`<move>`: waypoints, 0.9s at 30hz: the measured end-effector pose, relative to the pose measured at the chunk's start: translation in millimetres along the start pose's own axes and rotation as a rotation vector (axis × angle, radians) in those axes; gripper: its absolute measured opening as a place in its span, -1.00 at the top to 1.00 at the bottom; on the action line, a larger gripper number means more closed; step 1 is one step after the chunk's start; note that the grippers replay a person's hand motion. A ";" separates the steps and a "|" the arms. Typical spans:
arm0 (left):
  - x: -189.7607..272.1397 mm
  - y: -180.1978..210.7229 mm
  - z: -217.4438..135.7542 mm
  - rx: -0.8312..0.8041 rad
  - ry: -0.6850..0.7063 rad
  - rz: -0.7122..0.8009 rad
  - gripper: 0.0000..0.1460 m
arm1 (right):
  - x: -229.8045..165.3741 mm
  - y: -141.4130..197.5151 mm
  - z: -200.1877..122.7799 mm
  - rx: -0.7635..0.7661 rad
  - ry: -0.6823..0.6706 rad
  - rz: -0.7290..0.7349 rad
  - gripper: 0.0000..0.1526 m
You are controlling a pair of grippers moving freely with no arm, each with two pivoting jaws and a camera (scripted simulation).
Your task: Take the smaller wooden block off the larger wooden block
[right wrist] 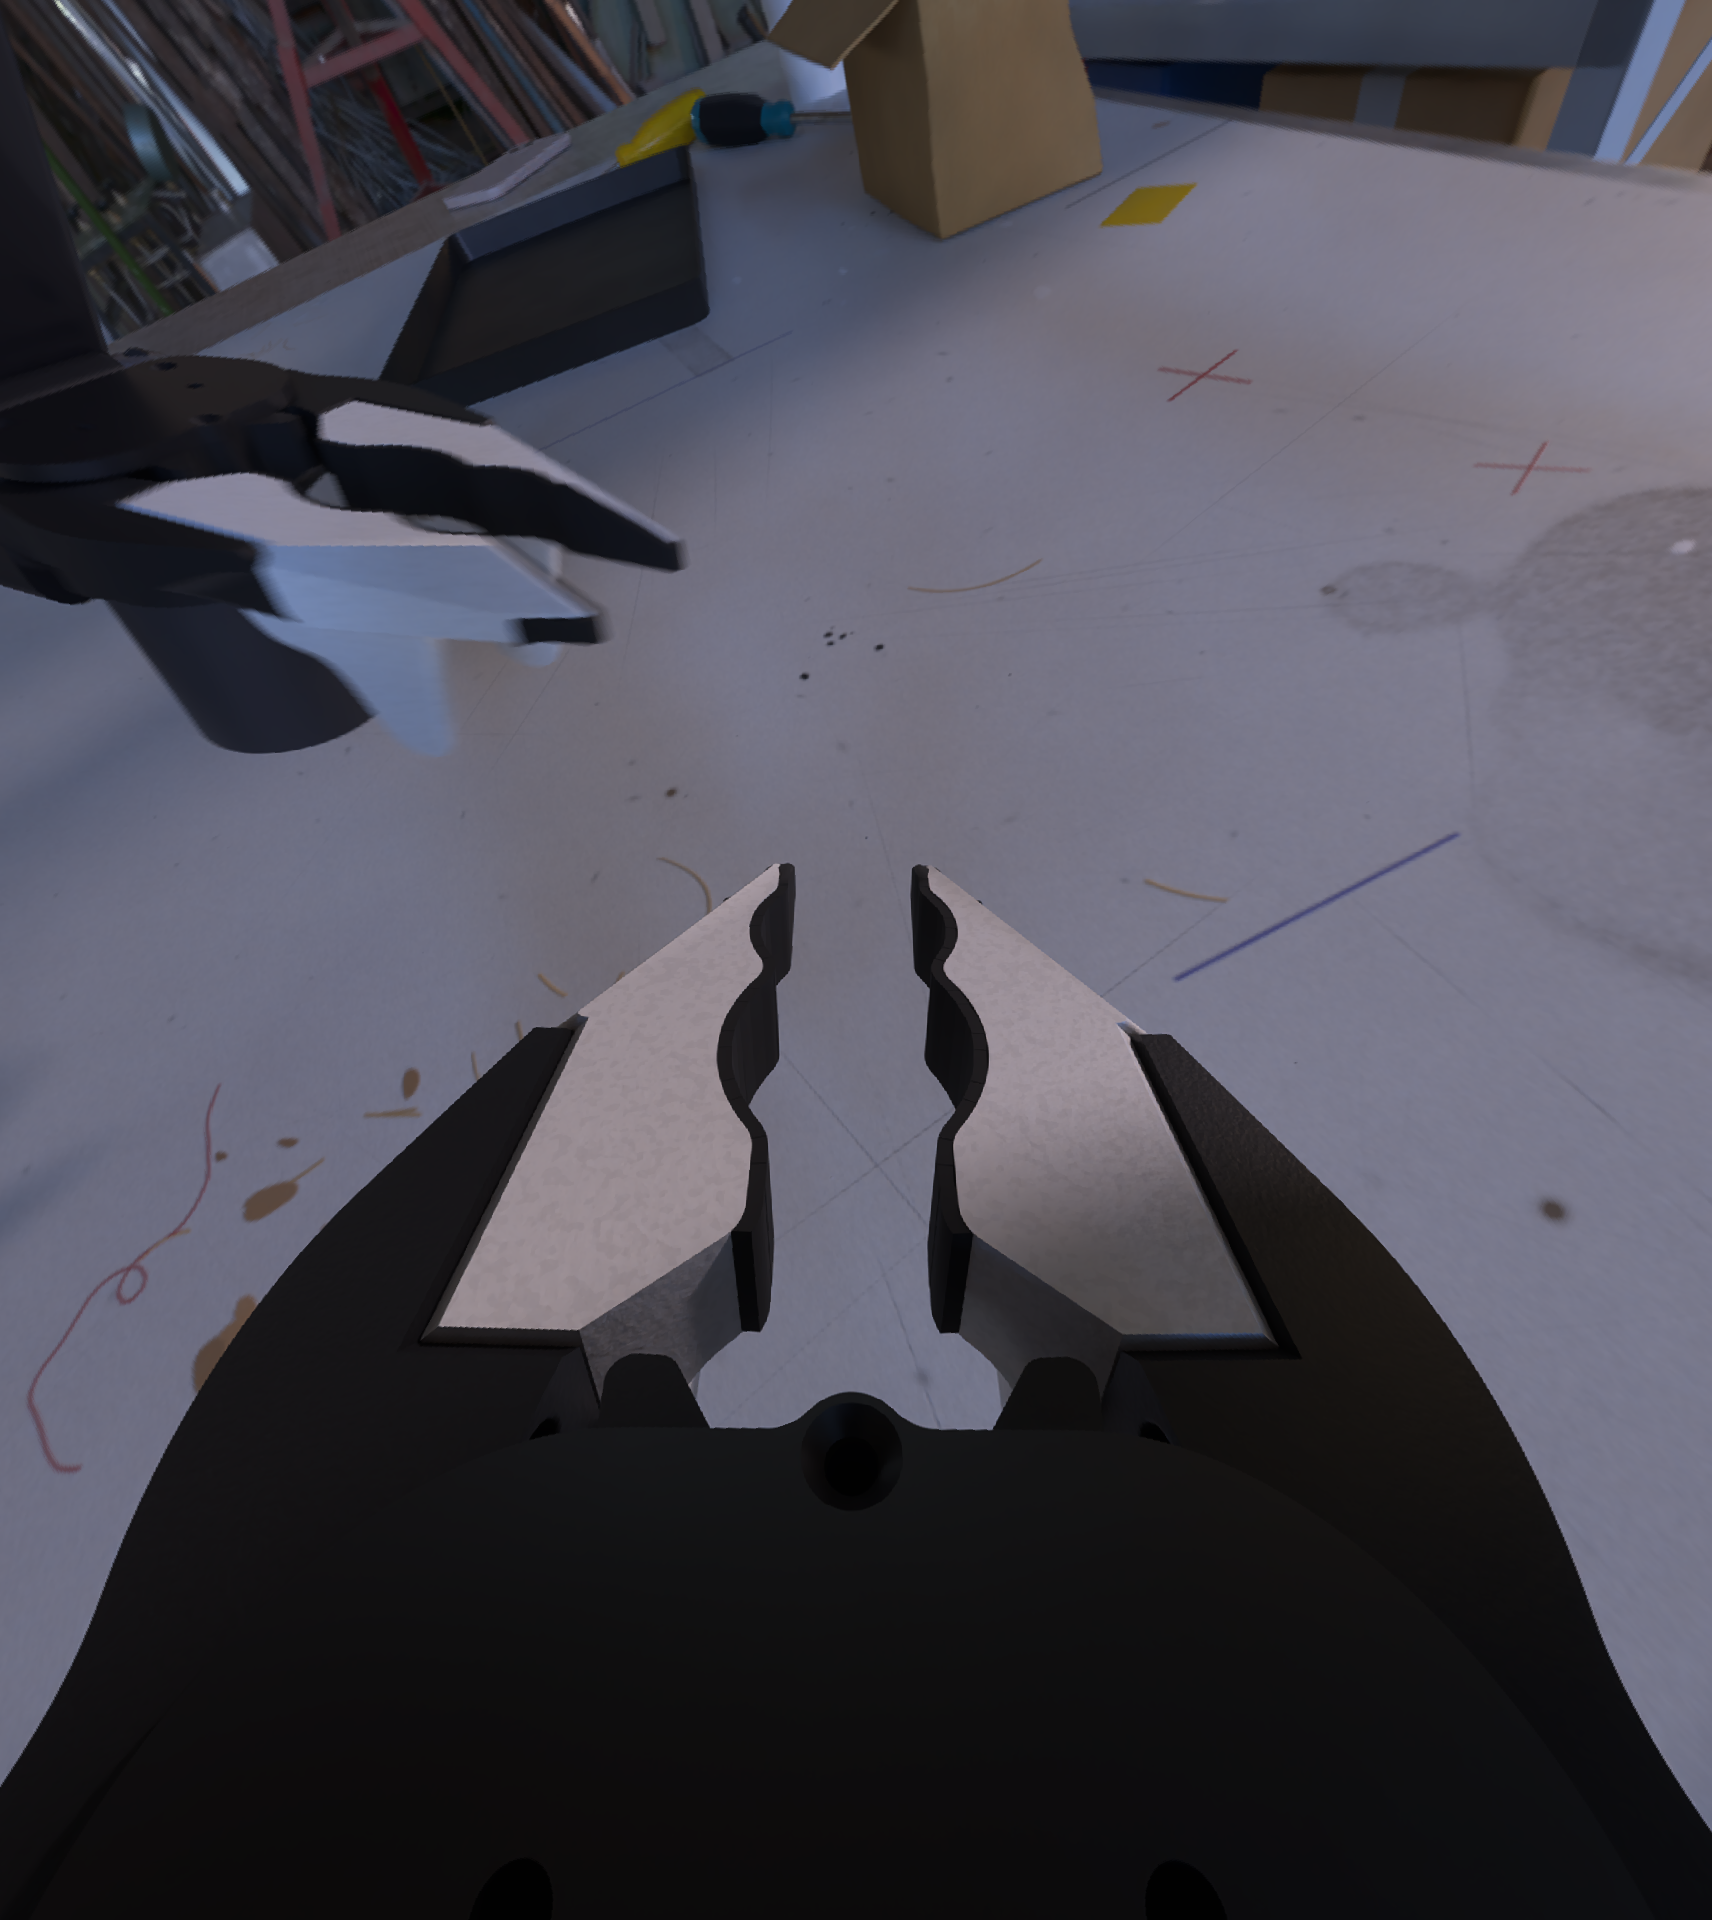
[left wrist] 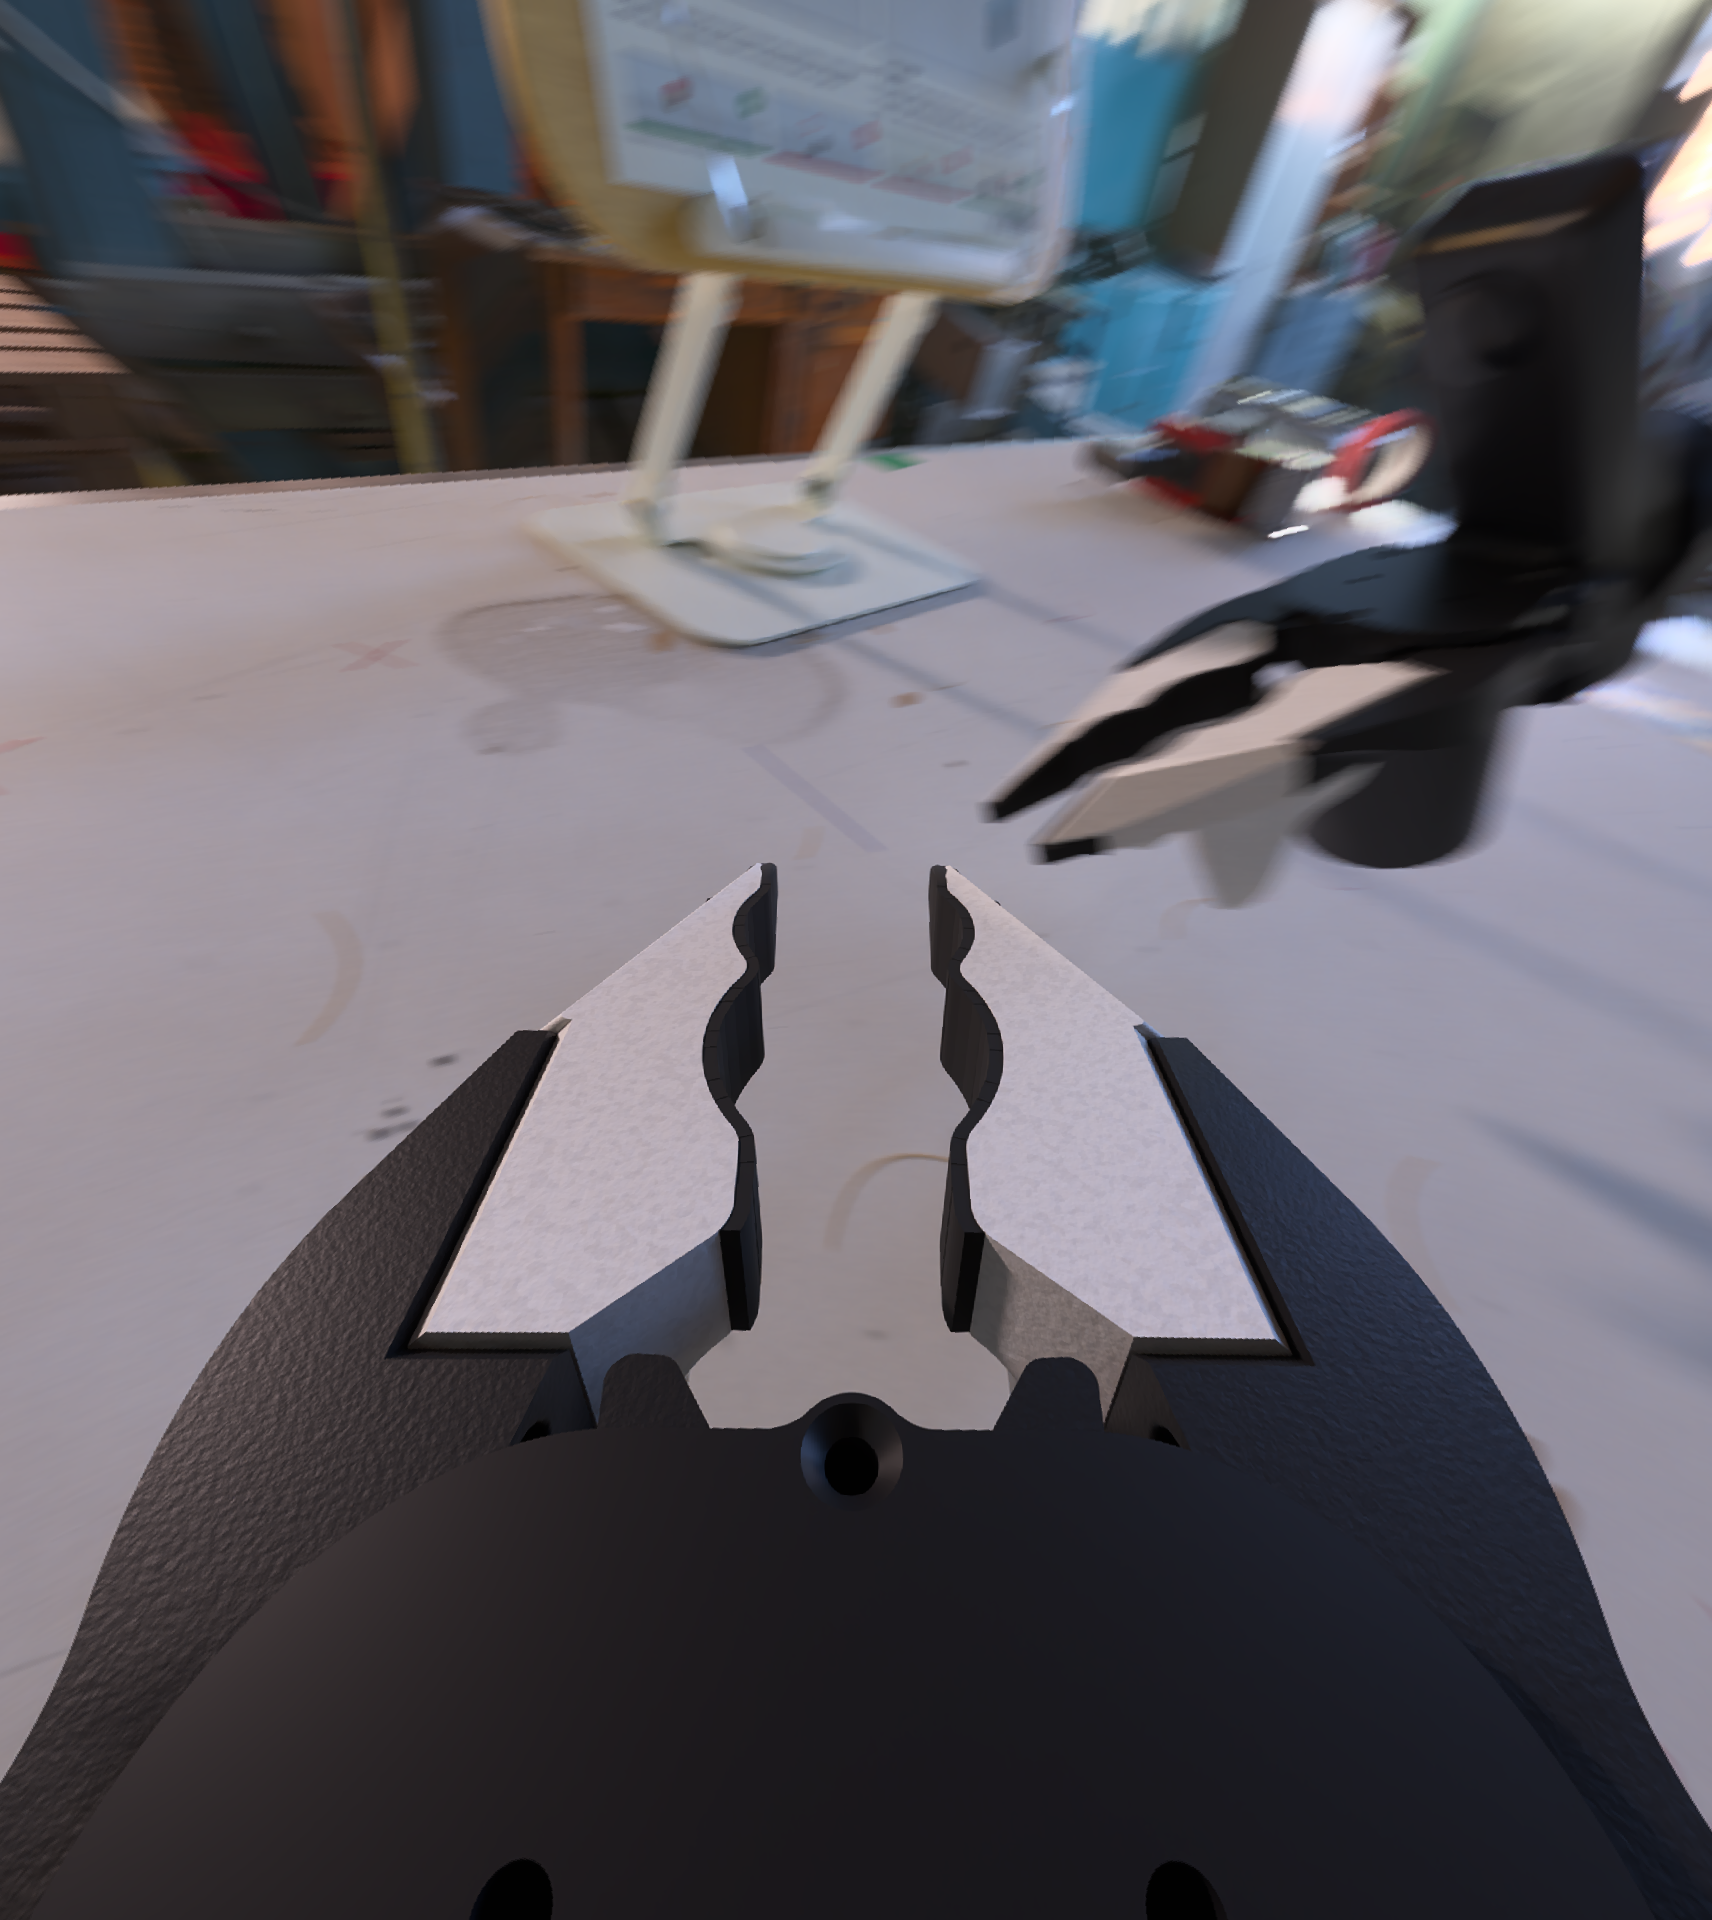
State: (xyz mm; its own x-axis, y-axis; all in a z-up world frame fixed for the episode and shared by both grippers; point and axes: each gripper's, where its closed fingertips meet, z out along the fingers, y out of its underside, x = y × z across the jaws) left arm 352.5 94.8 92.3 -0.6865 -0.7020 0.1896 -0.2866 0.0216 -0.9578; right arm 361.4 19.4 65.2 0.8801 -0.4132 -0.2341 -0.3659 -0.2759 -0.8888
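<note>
No wooden block shows clearly in either view. My left gripper [left wrist: 854, 883] is open and empty, low over the white table [left wrist: 208, 831]. My right gripper [right wrist: 852, 878] is open and empty too, above the table [right wrist: 1091, 675]. Each gripper shows in the other's view, blurred. The right one [left wrist: 1028, 821] is ahead and to the right in the left wrist view. The left one [right wrist: 623, 592] is at the upper left in the right wrist view. Both look slightly open there.
A tan box-shaped object [right wrist: 977, 114] stands at the far edge, with a dark tray [right wrist: 571, 281], a yellow-handled screwdriver [right wrist: 706, 114] and a yellow patch [right wrist: 1148, 203] near it. A cream stand's base [left wrist: 748, 582] and a red and black object [left wrist: 1247, 457] lie far off.
</note>
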 end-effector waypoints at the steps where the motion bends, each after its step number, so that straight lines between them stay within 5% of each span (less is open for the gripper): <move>1: 14.7 -4.5 -6.9 0.020 0.095 -0.030 0.59 | 0.5 -1.6 -1.2 0.007 0.010 -0.006 0.70; 5: 44.7 -61.3 -59.1 0.143 0.288 -0.025 0.49 | -3.4 -12.4 -7.5 0.063 0.027 -0.034 0.62; 11: 0.1 -121.6 -151.9 0.235 0.194 0.076 0.49 | -21.4 -26.9 -14.1 0.143 -0.007 -0.088 0.61; 17: -94.3 -74.8 -183.6 -0.011 -0.110 0.218 0.42 | -29.6 -24.7 -10.5 0.150 -0.069 -0.079 0.60; 22: -137.1 -22.0 -188.6 -0.297 -0.061 0.218 0.32 | -22.6 -13.6 1.3 0.082 -0.023 -0.114 0.58; 27: -169.4 0.8 -199.6 -0.613 -0.045 0.214 0.45 | -21.3 -6.6 9.2 0.046 -0.034 -0.126 0.57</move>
State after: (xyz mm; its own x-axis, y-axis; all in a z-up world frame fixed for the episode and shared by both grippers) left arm 335.1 355.9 102.5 -0.7458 -0.6660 -0.0140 -0.4851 0.5575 -0.6737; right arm 347.9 38.0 72.4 0.9281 -0.3482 -0.1316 -0.2382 -0.2839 -0.9288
